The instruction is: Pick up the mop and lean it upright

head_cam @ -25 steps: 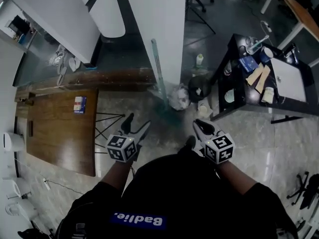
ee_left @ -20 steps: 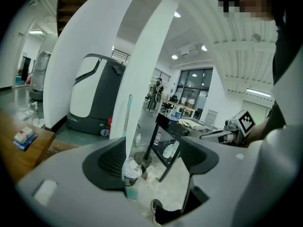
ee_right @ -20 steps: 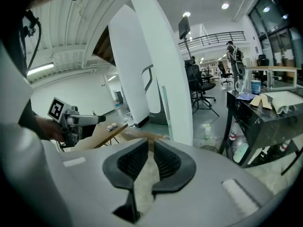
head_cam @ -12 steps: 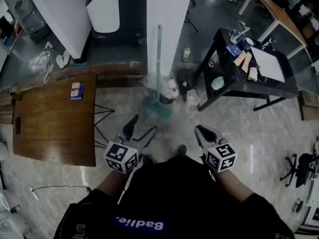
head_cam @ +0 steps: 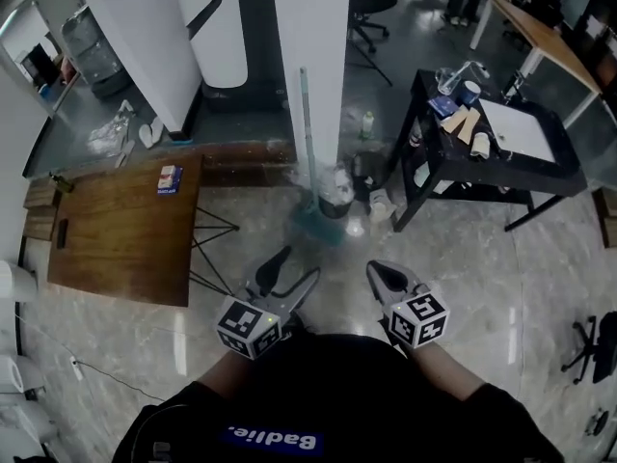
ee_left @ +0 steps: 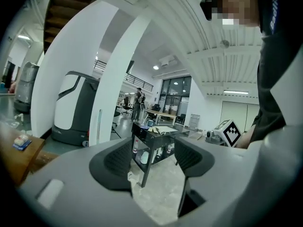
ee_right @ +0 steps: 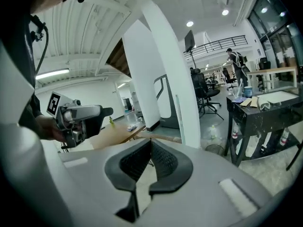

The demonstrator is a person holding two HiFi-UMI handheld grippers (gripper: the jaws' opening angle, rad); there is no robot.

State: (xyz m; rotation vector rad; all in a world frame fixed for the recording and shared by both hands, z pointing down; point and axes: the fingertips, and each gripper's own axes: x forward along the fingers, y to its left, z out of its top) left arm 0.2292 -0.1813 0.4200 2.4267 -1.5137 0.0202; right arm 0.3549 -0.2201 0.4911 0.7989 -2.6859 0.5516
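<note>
Lower in frame than a second ago, left gripper (head_cam: 295,270) and right gripper (head_cam: 379,273) hang short of the mop (head_cam: 307,133) — upright against the white pillar (head_cam: 310,46), head view. Left gripper view: jaws closing, empty. Right gripper view: jaws together, empty.

The left gripper (head_cam: 294,266), at 7 o'clock, aims toward 1 o'clock, its 2 jaws closing on nothing. The right gripper (head_cam: 378,273), at 5 o'clock, aims toward 11 o'clock, jaws together, empty.
</note>
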